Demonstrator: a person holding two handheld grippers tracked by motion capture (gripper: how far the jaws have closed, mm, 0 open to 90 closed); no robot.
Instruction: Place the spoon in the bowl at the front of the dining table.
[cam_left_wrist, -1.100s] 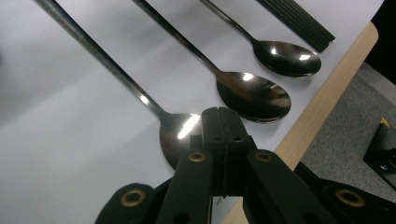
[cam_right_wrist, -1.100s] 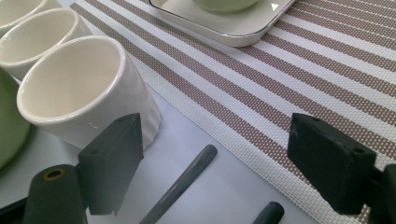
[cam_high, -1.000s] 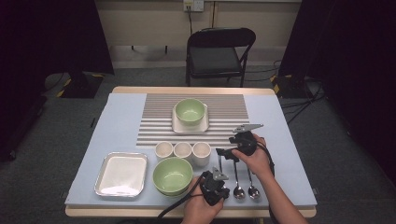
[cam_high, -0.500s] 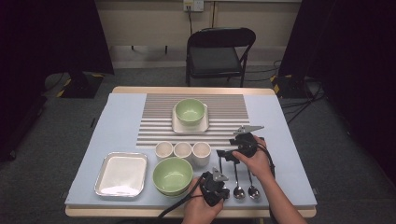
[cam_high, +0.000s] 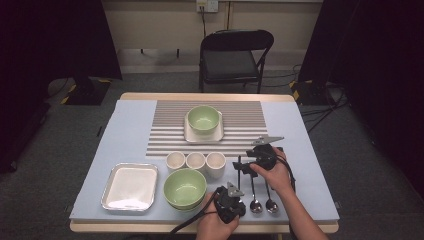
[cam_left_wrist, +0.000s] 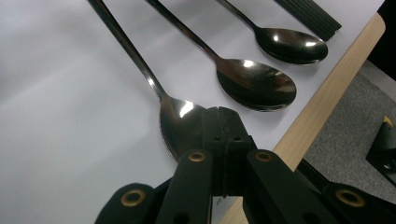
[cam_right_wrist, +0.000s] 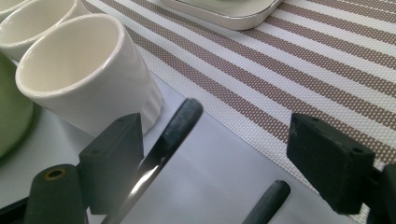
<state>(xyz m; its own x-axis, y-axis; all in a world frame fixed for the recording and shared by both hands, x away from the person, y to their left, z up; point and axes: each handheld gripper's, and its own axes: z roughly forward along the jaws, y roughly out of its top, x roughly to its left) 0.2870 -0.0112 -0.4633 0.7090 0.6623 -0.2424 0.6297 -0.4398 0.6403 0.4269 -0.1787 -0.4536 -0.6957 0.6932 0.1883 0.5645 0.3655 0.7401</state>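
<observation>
Spoons (cam_high: 255, 197) lie on the counter (cam_high: 310, 165): my left tongs (cam_left_wrist: 223, 126), pressed together, touch one bowl; my right tongs (cam_right_wrist: 219, 154) gape around a handle (cam_right_wrist: 173, 130).

Your table (cam_high: 200, 96) shows a pale wooden edge, covered by a light blue-grey sheet (cam_high: 125, 135). On it lies a mat (cam_high: 170, 125) striped in taupe and white, finely dotted in the right gripper view. You have two pale green bowls (cam_high: 185, 187), one (cam_high: 203, 119) on a cream square plate (cam_high: 192, 135), three cream cups (cam_high: 195, 160), a silvery tray (cam_high: 130, 187) and three dark, glossy spoons (cam_left_wrist: 257, 81). Both of your tools, left (cam_high: 239, 192) and right (cam_high: 240, 167), are black, with brass-coloured rivets (cam_left_wrist: 196, 156).
</observation>
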